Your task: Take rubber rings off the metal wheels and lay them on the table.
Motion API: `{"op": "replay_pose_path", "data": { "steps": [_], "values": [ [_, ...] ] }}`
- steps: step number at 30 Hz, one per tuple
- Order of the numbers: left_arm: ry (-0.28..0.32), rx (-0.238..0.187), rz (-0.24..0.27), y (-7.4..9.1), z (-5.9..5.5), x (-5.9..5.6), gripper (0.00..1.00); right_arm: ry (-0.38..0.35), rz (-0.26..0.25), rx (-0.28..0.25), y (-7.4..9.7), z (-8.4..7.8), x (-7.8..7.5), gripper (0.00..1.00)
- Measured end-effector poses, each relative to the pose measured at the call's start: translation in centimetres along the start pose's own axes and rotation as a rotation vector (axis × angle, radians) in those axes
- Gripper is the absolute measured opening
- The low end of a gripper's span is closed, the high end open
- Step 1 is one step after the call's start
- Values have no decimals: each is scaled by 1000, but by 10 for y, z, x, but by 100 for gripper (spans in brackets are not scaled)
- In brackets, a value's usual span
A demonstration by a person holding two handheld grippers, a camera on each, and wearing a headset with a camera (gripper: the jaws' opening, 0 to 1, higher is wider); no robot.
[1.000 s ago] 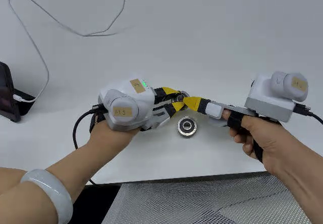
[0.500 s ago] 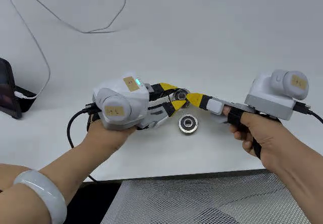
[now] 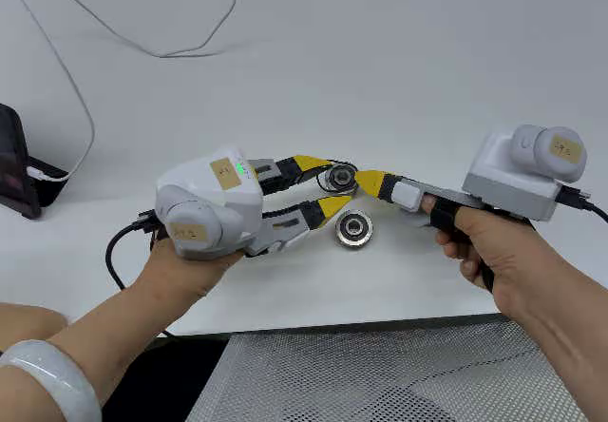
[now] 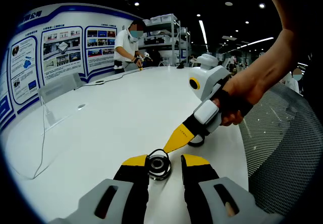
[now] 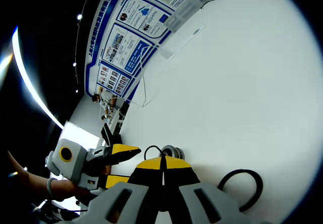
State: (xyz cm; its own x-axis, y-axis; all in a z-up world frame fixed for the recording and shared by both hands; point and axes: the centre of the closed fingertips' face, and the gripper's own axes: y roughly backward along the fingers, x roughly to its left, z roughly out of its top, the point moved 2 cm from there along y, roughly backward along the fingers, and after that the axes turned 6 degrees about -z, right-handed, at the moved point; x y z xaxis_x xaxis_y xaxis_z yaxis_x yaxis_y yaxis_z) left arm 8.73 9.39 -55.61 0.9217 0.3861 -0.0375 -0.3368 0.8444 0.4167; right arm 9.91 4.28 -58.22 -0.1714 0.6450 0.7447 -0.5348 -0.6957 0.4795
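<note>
R tongs (image 5: pixel 162 162) are pinched shut on a thin black rubber ring (image 4: pixel 160 150), looped at a small silver metal wheel (image 4: pixel 158 166). Wheel sits btwn the spread-open L tongs (image 4: pixel 165 159), touching one jaw. Ring looks soft and stretchy, wheel hard, prob. slippery, so grip the ring's edge.

Grey cable (image 3: pixel 161 56), black device (image 3: pixel 14 165), metal mesh (image 3: pixel 380 376), wall posters (image 4: pixel 65 45)
</note>
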Motion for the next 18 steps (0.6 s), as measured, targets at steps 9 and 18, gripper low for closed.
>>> {"op": "replay_pose_path", "data": {
  "steps": [9, 18],
  "values": [
    [28, 15, 34, 12, -10, 5, 27, 45, -24, -2, 17, 4, 0, 1],
    [51, 9, 52, 26, -19, 5, 33, 33, -75, -3, 46, 2, -15, 1]
  ]
}}
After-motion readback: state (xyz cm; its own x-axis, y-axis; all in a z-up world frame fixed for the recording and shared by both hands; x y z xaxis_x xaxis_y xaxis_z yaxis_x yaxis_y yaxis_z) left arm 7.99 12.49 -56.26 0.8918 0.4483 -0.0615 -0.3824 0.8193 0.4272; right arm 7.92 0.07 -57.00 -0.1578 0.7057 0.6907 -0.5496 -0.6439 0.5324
